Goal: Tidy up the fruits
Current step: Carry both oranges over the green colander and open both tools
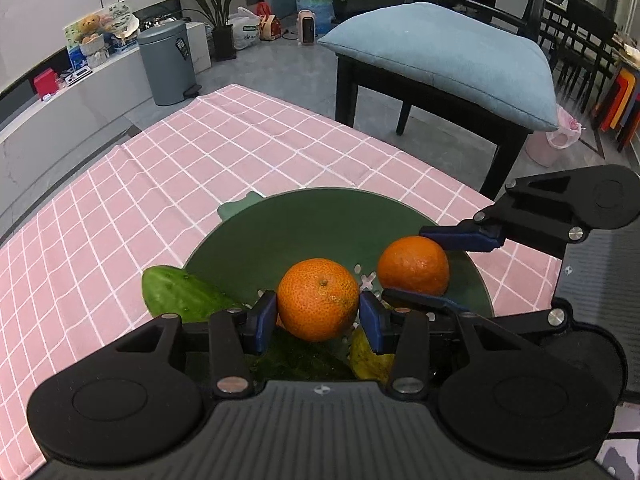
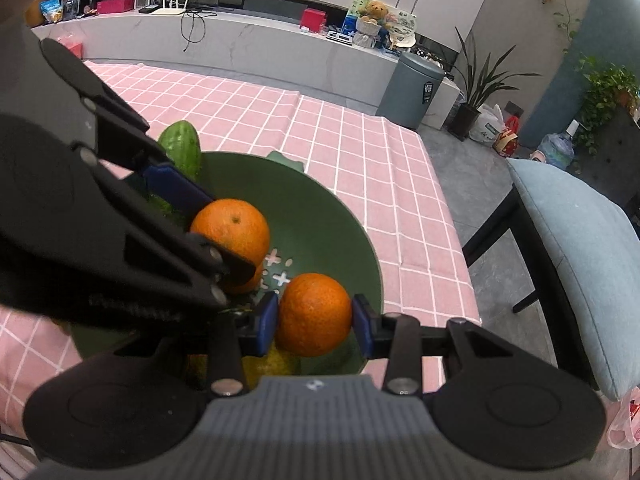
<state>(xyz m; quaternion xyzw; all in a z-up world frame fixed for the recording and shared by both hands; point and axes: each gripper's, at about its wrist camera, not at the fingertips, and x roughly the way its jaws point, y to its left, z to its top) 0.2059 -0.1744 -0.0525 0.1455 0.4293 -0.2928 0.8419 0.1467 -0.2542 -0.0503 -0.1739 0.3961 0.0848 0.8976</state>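
From the left wrist, the left gripper has its blue fingers pressed against both sides of a mandarin above the green bowl. A cucumber lies left of the fingers.

From the right wrist, the right gripper clamps a second mandarin between its fingers, over the bowl on the pink checked worktop.

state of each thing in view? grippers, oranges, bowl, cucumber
left gripper: shut on an orange, over the bowl
right gripper: shut on the other orange
left orange: gripped by both pads
right orange: gripped by both pads
green bowl: upright on the cloth, holds produce
cucumber: leaning out over the bowl rim
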